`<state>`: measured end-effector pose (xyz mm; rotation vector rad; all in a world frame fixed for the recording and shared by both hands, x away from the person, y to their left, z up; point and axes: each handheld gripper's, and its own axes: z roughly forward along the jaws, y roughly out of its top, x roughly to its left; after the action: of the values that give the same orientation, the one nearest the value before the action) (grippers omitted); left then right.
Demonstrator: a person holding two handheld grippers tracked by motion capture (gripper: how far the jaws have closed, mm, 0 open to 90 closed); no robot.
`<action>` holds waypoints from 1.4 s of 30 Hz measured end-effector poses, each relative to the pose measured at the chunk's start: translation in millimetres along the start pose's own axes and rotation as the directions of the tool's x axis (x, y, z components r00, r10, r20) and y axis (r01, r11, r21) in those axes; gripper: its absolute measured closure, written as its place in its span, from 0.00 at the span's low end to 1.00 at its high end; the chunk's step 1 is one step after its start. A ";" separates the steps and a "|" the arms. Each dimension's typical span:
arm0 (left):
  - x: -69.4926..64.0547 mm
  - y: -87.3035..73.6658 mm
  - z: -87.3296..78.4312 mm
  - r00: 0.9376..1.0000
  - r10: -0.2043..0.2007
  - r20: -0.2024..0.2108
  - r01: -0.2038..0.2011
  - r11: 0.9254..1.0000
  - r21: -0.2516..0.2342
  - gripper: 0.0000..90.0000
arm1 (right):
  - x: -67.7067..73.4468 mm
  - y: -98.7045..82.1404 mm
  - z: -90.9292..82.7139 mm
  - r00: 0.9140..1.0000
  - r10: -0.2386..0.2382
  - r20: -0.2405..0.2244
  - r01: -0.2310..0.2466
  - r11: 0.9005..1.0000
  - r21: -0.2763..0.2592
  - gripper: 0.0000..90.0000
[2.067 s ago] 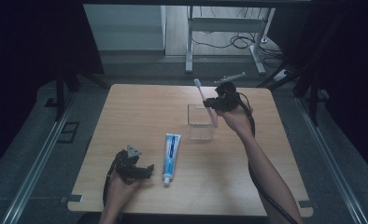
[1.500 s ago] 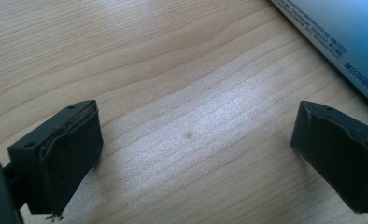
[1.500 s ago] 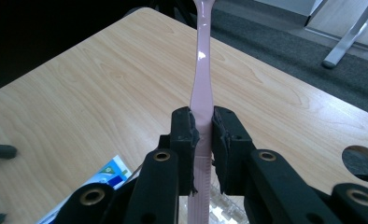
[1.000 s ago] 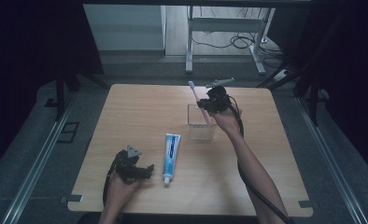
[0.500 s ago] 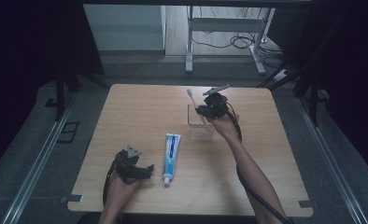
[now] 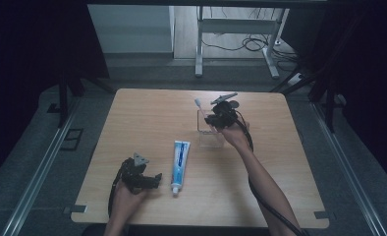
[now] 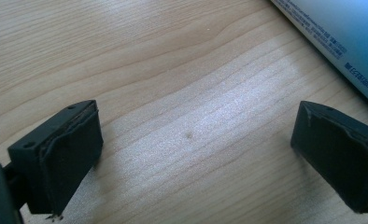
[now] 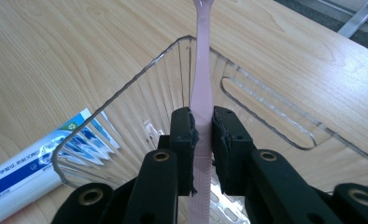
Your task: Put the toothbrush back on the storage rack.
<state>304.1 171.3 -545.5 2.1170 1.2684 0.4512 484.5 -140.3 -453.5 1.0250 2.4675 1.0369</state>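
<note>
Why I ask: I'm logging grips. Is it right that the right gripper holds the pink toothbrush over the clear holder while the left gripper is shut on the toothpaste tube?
Not quite. In the left gripper view, the left gripper stands open over bare table, toothpaste tube beside it. The rest holds.

Bare wood lies open across the table's (image 6: 147, 113) far left and near right, while the clear cup (image 6: 210, 135) under the right gripper (image 6: 216, 119) and the toothpaste tube (image 6: 180, 160) just beside the left gripper (image 6: 154, 179) block the middle.
</note>
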 end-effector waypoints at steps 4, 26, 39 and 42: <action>0.0 0.0 -0.1 1.000 0.000 0.000 0.000 1.000 0.001 0.02 | 0.7 1.0 1.1 1.000 -0.006 0.002 0.006 1.000 0.017 0.86; 0.0 0.0 -0.1 1.000 0.000 0.000 0.000 1.000 0.002 0.02 | 2.9 2.6 2.4 0.999 -0.030 0.019 0.029 0.998 0.052 0.81; 0.0 0.0 0.0 1.000 -0.001 0.001 0.001 1.000 0.000 0.03 | 1.8 1.4 -14.4 1.000 -0.016 -0.011 0.016 1.000 0.014 0.65; 0.0 0.0 -0.1 1.000 0.000 0.002 0.000 1.000 0.001 0.02 | 4.5 2.0 -20.2 0.999 -0.028 -0.020 0.028 1.000 -0.003 0.57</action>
<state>304.0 171.3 -545.4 2.1178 1.2684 0.4488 472.5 -146.6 -437.8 0.9814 2.4887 1.0467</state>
